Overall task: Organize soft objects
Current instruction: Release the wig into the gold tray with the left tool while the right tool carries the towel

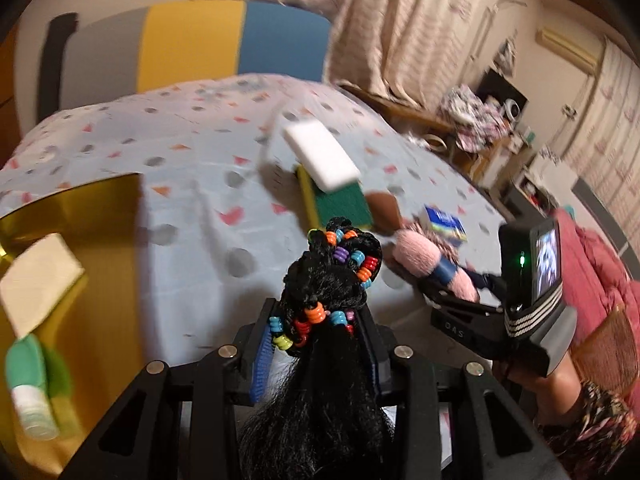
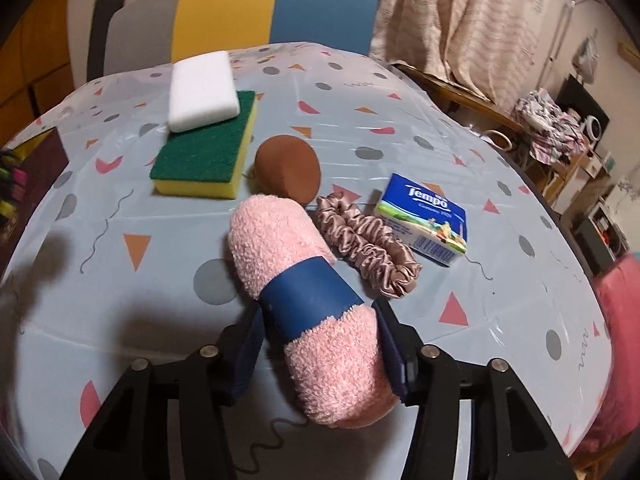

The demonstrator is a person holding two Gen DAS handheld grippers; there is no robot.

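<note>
We hold two soft things at once over the patterned tablecloth [image 2: 500,308]: the left gripper [image 1: 316,316] is closed on a black hairpiece strung with coloured beads [image 1: 332,280], and the right gripper [image 2: 320,320] has its jaws pressed against both sides of a rolled pink towel with a blue band [image 2: 304,292]. The towel lies lengthwise between the right fingers, its far end pointing towards the brown pad [image 2: 288,168] and its near end hanging past the fingers towards the camera. We judge the risks plain: the plush roll could squash and slip out if the squeeze eases, and a low swing could drag the satin scrunchie [image 2: 368,244] lying just beside it, or nudge the tissue pack [image 2: 424,216]. On the left, the loose hair trails back over the gripper body and could snag in the linkage. The gold box [image 1: 80,240], already holding items, sits to the left, apparently the destination. The white sponge [image 2: 202,88] rests on the green-and-yellow sponge [image 2: 204,152].
</note>
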